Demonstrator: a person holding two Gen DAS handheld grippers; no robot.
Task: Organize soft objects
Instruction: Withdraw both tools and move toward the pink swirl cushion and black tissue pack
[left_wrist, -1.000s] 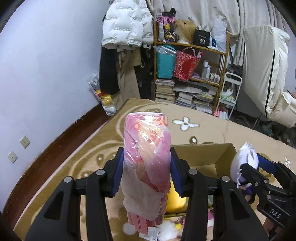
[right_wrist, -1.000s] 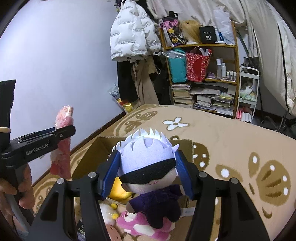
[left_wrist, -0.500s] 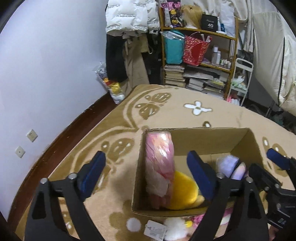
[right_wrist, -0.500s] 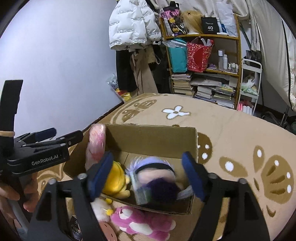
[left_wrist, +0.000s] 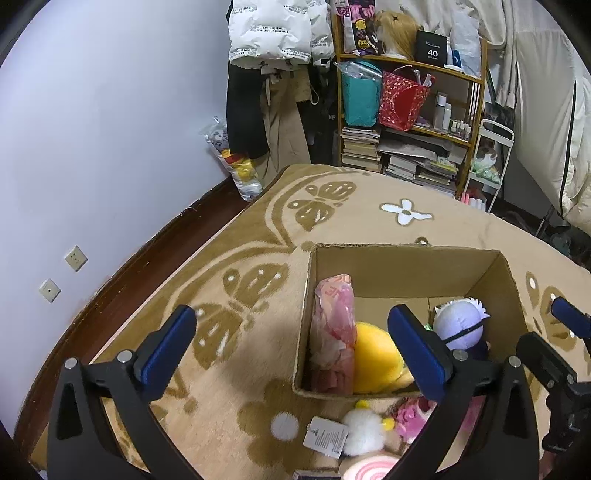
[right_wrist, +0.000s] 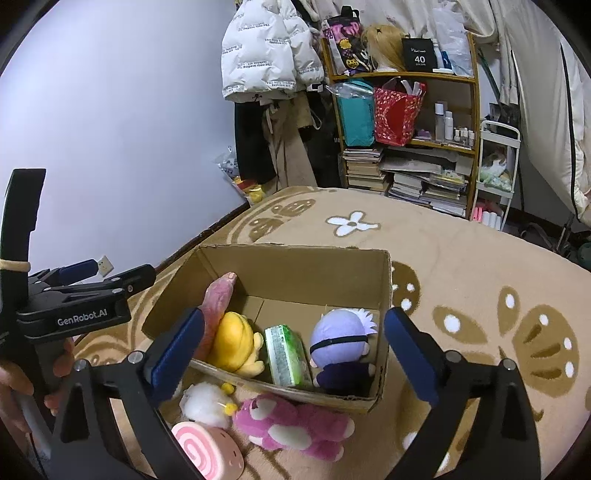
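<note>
A cardboard box (left_wrist: 402, 258) (right_wrist: 295, 264) stands open on the rug. In it lie a pink bagged bundle (left_wrist: 334, 328) (right_wrist: 219, 295) against the left wall, a yellow plush (left_wrist: 376, 360) (right_wrist: 234, 343), a green packet (right_wrist: 286, 354) and a white-haired doll (left_wrist: 458, 323) (right_wrist: 341, 339). My left gripper (left_wrist: 291, 350) is open and empty above the box's left side. My right gripper (right_wrist: 293, 354) is open and empty above the box. On the rug in front lie a white fluffy plush (right_wrist: 201, 402), a pink bear (right_wrist: 295, 424) and a pink swirl-roll toy (right_wrist: 205, 450).
A shelf (right_wrist: 406, 122) with bags, books and bottles stands at the far wall, with hanging coats (right_wrist: 269, 66) to its left. A white cart (right_wrist: 498, 173) stands right of the shelf. A plastic bag (left_wrist: 236, 166) leans at the wall.
Both grippers opened and let go: the pink bundle and the white-haired doll dropped into the box. Both grippers then drew back and up, still open.
</note>
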